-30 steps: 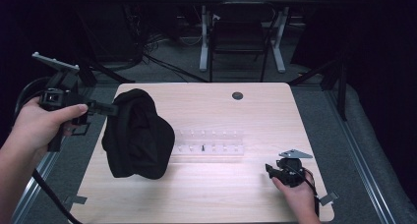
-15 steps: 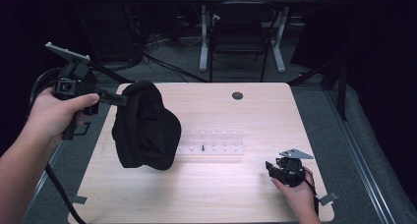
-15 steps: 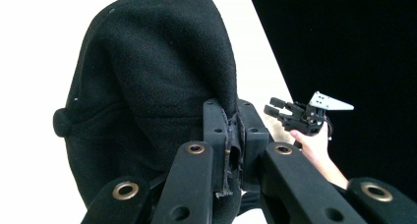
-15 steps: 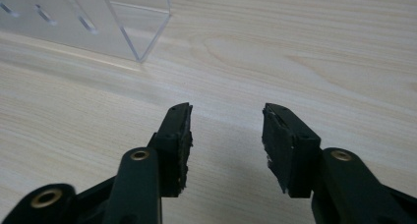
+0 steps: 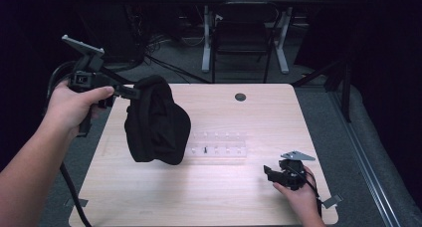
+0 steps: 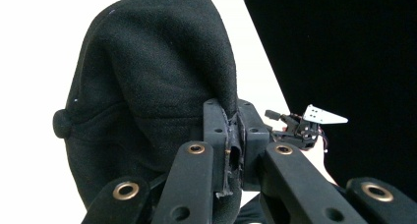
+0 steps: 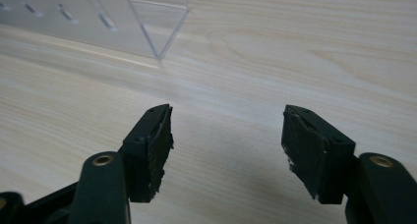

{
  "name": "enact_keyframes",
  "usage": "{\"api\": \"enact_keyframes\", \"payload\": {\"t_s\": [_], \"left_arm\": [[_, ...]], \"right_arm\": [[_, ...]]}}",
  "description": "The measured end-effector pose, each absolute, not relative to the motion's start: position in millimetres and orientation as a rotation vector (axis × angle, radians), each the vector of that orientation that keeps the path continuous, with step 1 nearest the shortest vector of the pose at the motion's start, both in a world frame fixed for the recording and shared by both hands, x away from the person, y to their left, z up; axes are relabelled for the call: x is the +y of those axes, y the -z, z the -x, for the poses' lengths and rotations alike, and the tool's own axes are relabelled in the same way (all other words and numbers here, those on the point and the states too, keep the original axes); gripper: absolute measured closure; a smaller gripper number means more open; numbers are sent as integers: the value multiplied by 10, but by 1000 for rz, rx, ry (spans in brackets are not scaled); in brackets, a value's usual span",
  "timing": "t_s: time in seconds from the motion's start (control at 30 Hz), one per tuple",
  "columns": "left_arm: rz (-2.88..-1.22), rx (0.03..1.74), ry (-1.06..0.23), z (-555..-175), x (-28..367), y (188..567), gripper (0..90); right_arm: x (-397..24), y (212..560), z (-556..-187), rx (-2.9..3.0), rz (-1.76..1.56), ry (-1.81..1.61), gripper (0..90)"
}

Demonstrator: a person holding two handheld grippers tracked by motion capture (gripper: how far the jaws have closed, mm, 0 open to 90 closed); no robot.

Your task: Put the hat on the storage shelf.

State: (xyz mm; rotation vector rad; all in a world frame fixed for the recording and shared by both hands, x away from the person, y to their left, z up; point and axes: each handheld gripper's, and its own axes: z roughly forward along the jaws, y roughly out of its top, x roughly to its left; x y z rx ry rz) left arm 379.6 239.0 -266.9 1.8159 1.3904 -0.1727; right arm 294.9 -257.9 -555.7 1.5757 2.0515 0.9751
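Since the earlier frame, your left gripper (image 5: 133, 92) has lifted the black cap (image 5: 157, 120) off the table (image 5: 239, 197); its jaws pinch the cap's edge, so it hangs below them. Your right gripper (image 7: 226, 150) has just opened wide, empty, near the clear tray (image 7: 147, 22).

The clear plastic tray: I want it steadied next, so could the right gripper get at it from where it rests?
Probably yes. The right gripper is open and empty, with bare tabletop between it and the clear tray; the black cap hangs at the tray's far end.
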Motion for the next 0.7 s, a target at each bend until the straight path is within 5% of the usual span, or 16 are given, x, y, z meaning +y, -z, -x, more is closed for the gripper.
{"api": "enact_keyframes", "payload": {"t_s": [0.7], "left_arm": [[-1793,1397,176,-3996,2124,2655,859]], "right_arm": [[-2572,5583,-2950,2072,-1554,-962,394]]}}
